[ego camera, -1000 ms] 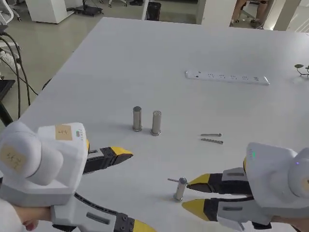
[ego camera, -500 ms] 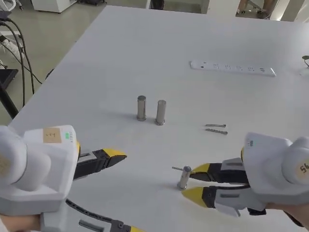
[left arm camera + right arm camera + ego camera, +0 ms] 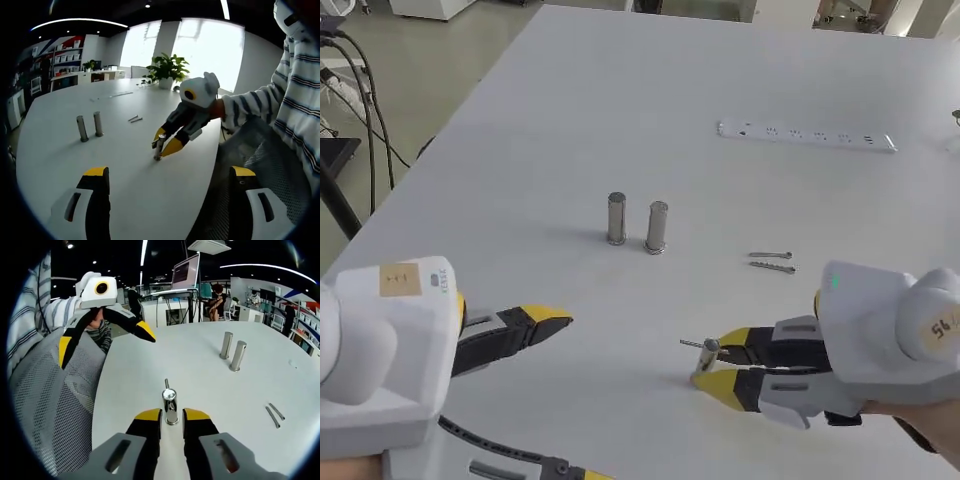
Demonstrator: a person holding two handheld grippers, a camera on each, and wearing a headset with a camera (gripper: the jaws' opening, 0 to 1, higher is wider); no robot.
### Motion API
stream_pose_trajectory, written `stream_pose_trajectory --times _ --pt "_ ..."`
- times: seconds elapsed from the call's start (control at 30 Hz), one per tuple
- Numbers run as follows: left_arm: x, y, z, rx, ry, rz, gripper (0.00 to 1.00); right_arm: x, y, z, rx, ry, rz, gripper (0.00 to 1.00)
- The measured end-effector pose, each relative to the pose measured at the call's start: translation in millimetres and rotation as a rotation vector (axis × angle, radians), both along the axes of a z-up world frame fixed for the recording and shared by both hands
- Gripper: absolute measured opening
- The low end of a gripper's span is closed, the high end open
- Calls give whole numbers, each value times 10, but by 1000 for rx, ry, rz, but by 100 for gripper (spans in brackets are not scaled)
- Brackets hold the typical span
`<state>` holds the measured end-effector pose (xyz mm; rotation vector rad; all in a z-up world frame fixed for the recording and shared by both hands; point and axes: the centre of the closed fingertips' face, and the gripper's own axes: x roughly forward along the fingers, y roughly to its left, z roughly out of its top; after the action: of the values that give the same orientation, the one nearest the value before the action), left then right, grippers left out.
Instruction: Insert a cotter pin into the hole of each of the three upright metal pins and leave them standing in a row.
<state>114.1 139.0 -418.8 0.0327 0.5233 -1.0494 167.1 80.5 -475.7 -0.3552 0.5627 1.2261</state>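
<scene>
Two bare metal pins (image 3: 617,218) (image 3: 657,227) stand upright side by side mid-table. A third metal pin (image 3: 708,356) stands nearer me, with a cotter pin (image 3: 691,344) sticking out of its top to the left. My right gripper (image 3: 715,364) is shut on this pin's lower part; in the right gripper view the pin (image 3: 170,405) stands between the yellow jaw tips. Two loose cotter pins (image 3: 771,261) lie to the right of the bare pins. My left gripper (image 3: 168,172) is open, holds nothing and hovers at the lower left, its upper finger (image 3: 535,322) apart from the pins.
A white power strip (image 3: 805,137) lies at the far right of the white table (image 3: 570,120). A potted plant (image 3: 167,70) stands at the table's far end. A mesh chair (image 3: 55,390) is at the near edge, by a person's striped sleeve (image 3: 260,107).
The right gripper's jaws have drawn together around the near pin, from a wide gap to a tight one. The head camera has shifted; the left gripper stays open in about the same place.
</scene>
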Motion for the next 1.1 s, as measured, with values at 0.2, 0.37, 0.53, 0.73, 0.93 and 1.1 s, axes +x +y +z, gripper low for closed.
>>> stream_pose_trajectory --times 0.2,0.37,0.53,0.73,0.93,1.1 --pt "-13 -17 41 -9 -24 -2 99 18 11 20 35 26 -21 10" --pt "-27 19 24 -7 -10 22 99 5 27 18 52 41 -27 10" --pt "-104 34 5 -2 3 16 99 0 39 13 75 47 -28 7" --pt "-162 46 -9 -1 21 18 99 -7 54 20 84 51 -22 6" --pt "-174 58 8 3 20 21 99 24 54 31 54 -20 19 4" --pt "-154 99 17 12 26 39 99 8 80 27 31 -53 73 4"
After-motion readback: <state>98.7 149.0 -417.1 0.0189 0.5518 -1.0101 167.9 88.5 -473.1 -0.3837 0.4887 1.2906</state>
